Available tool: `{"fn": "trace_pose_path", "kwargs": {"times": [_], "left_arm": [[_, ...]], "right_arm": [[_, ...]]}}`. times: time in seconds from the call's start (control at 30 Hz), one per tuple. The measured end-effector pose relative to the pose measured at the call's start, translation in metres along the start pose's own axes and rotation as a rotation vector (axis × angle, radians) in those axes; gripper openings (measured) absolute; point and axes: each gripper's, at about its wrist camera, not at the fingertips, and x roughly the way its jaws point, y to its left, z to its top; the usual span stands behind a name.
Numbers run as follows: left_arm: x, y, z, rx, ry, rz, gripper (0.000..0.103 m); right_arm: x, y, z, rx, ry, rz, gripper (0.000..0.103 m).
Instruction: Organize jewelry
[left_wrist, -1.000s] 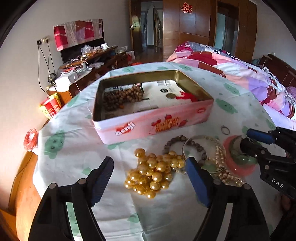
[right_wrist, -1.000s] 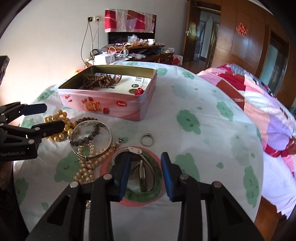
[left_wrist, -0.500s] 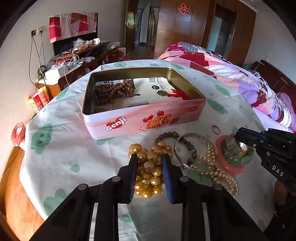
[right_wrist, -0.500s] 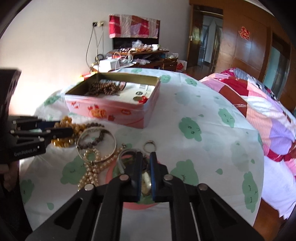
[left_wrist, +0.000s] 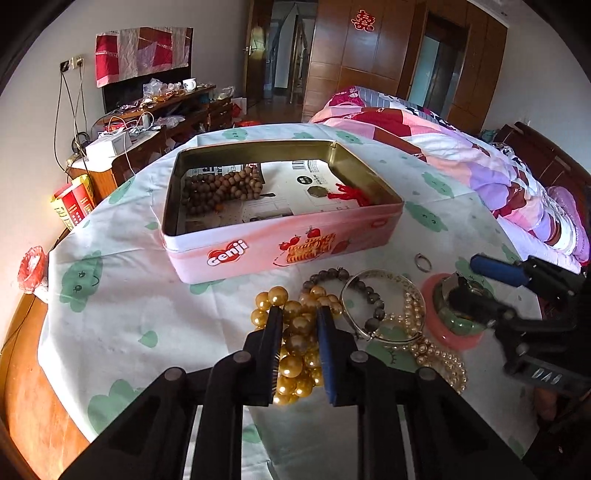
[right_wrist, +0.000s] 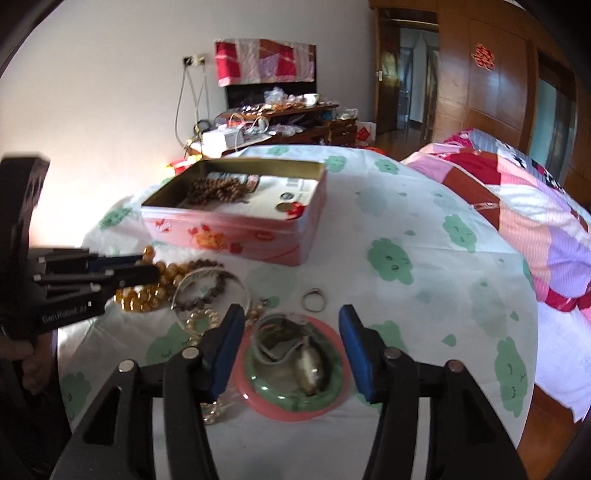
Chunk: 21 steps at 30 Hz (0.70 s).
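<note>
Now the round table (left_wrist: 110, 306) under its cloud-print cloth carries everything, and the pink tin (left_wrist: 280, 247) sits open in the middle of it, straight ahead of my left gripper (left_wrist: 297, 325) and up the cloth from the jewelry heap. A dark wooden bead string (left_wrist: 218, 186) already lies in the tin's far left corner. Between tin and me lies the gold bead strand (left_wrist: 295, 332), bunched in a clump whose long run points roughly toward the tin wall. My left jaws are closing on that clump, pads pressing beads from either side, so I judge the strand is mine to lift up and over the near wall. To its right sit the silver bangle (left_wrist: 384, 306) and pearl string (left_wrist: 436, 354), then the pink dish (right_wrist: 295, 365) with the green bangle (right_wrist: 295, 391). My right gripper (right_wrist: 291, 347) straddles that dish with jaws opening, pinching nothing. The small ring (right_wrist: 314, 298) lies just beyond.
</note>
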Motion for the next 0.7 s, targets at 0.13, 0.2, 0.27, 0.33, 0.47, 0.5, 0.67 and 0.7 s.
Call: {"fn": "trace_pose_path", "kwargs": {"times": [0.13,0.2,0.27,0.33,0.47,0.5,0.67,0.7], "left_arm": [[0.001,0.000,0.000,-0.002,0.002,-0.006,0.019],[0.000,0.000,0.000,-0.004,0.002,-0.009,0.019],[0.000,-0.001,0.000,-0.004,0.002,-0.014,0.018],[-0.003,-0.001,0.001,-0.003,-0.003,-0.020,0.016],[-0.011,-0.001,0.006,0.000,-0.021,-0.030,0.010],[-0.013,-0.001,0.007,0.002,-0.023,-0.029,0.010],[-0.022,0.000,0.012,0.004,-0.044,-0.031,0.010],[-0.025,0.000,0.013,0.006,-0.052,-0.030,0.010]], "right_arm": [[0.014,0.005,-0.002,-0.024,0.041,-0.016,0.054],[0.013,0.004,-0.001,-0.034,0.037,-0.012,0.038],[0.010,0.005,-0.002,-0.047,0.030,-0.009,0.038],[0.008,0.005,-0.002,-0.044,0.024,-0.004,0.037],[0.001,0.002,0.001,-0.021,-0.006,0.005,0.037],[-0.002,0.002,0.003,-0.017,-0.014,0.006,0.037],[-0.020,-0.001,0.012,0.010,-0.074,0.020,0.037],[-0.023,-0.001,0.013,0.012,-0.085,0.021,0.037]]}}
